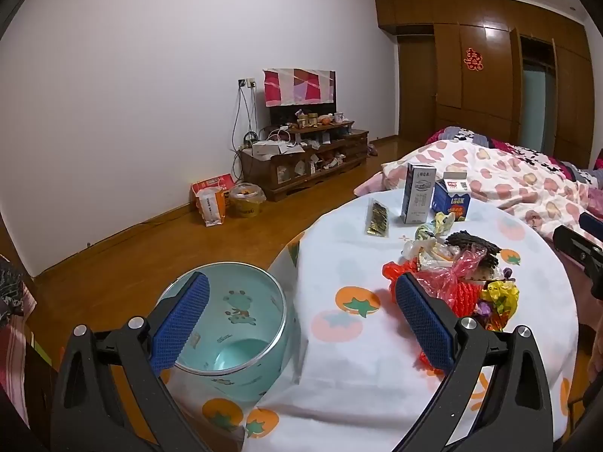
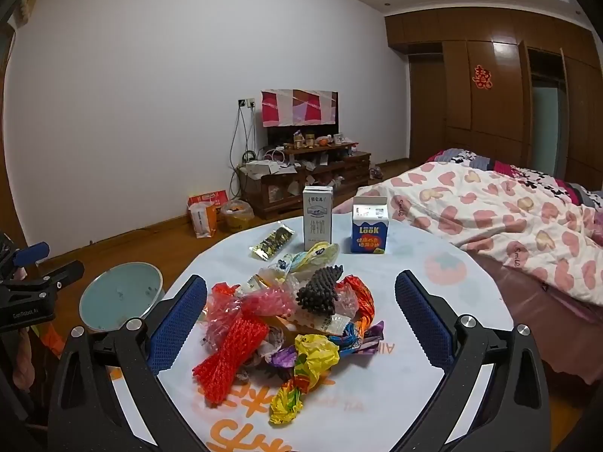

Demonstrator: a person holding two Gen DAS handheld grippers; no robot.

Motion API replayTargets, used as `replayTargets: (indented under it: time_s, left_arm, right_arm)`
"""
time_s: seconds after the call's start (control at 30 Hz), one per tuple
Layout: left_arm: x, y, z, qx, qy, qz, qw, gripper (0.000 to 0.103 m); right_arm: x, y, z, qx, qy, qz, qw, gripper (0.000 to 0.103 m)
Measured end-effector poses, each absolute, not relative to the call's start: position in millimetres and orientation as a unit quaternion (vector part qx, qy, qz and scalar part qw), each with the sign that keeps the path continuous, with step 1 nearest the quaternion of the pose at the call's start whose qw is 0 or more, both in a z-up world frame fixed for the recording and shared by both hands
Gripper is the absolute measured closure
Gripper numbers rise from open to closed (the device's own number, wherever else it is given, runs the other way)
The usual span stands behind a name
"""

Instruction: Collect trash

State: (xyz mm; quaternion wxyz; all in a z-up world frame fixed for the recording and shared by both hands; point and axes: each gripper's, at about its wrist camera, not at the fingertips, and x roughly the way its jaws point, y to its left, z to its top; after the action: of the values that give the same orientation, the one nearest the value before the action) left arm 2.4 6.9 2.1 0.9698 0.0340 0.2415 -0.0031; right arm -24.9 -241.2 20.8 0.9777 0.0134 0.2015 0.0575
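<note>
On the worktop: round top [image 2: 433, 301] under a white cloth with fruit print, all trash sits here.
Trash pile: heap of crumpled wrappers [image 2: 286, 320] mid-worktop; red net [image 2: 230, 358] at its left front, yellow wrapper [image 2: 314, 354] at front, dark foam net [image 2: 320, 293] on top.
Cartons: tall white carton [image 2: 317, 216] and short blue carton [image 2: 369, 229] upright at the far edge, near each other, not touching.
Sachet: dark-gold sachet [image 2: 271, 246] flat, left of the white carton.
Bin: pale blue bin [image 1: 233, 324] beside the worktop's left edge, mouth up; only the inside wall and part of the bottom show.
Left tool [image 1: 301, 324]: jaws wide, nothing between pads; left pad over the bin mouth, right pad in front of the pile's left side, contact can't be judged.
Right tool [image 2: 301, 324]: jaws wide, pile lies in the gap as seen from the wrist, pads not pressing on it.
Cross-view: left tool also shows at the left edge of the right wrist view, right tool at the right edge of the left wrist view.
Background: bed [image 2: 508, 211] with heart-print quilt right of the worktop, TV stand [image 2: 309, 177] at the far wall.
</note>
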Motion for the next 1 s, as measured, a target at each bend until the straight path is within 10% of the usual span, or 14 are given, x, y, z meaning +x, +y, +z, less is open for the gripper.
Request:
replayTargets:
  time_s: [1.0]
  left_arm:
    - [7.2,12.6,-1.5,0.031,0.242,0.006,0.97,0.006]
  right_arm:
    - [-25.9,-243.3,15.7,0.011,0.205,0.052,0.977,0.005]
